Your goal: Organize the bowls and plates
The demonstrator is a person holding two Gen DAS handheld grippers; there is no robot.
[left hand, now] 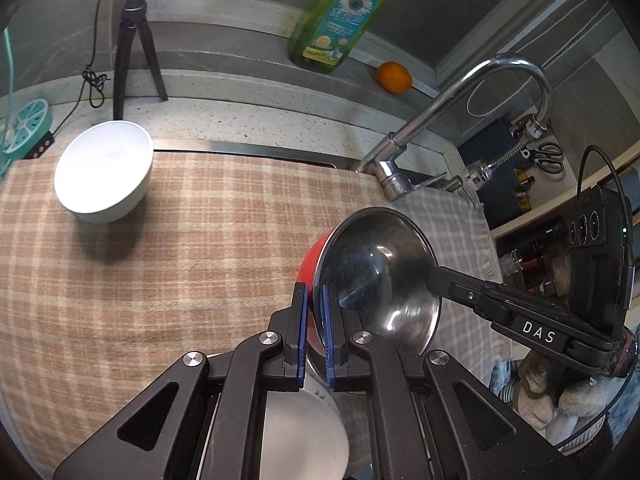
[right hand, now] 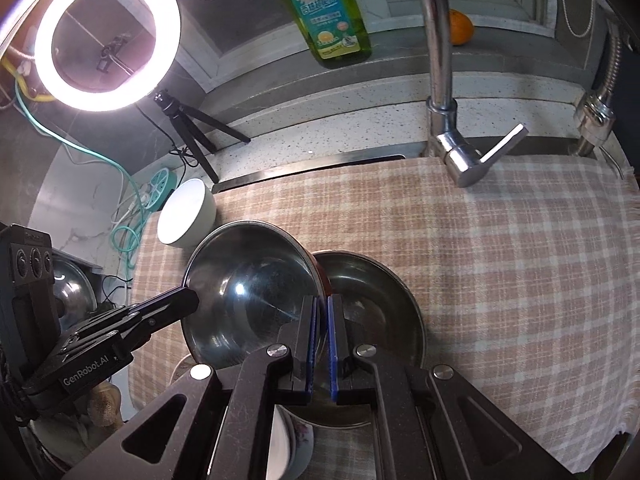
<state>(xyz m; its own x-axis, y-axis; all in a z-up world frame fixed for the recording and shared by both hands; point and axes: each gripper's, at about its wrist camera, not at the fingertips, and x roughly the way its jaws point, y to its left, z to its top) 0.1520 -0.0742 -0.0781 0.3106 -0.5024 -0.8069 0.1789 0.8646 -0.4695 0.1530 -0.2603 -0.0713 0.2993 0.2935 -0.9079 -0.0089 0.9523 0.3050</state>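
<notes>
A steel bowl with a red outside [left hand: 380, 276] is held tilted above the checked cloth [left hand: 180, 260]. My left gripper [left hand: 315, 320] is shut on its near rim. My right gripper [right hand: 322, 328] is shut on the opposite rim of the same bowl [right hand: 248, 288]; it shows in the left wrist view as a black finger [left hand: 444, 280]. A second steel bowl [right hand: 376, 312] lies on the cloth under and right of it. A white bowl [left hand: 104, 168] sits at the cloth's far left, also in the right wrist view [right hand: 186, 212]. A white plate [left hand: 304, 436] lies below my left gripper.
A chrome faucet [left hand: 440, 120] rises at the back right. A green soap bottle [left hand: 340, 16] and an orange [left hand: 394, 77] stand on the ledge. A ring light on a tripod [right hand: 108, 40] stands at the back left. A floral dish [right hand: 300, 440] lies below my right gripper.
</notes>
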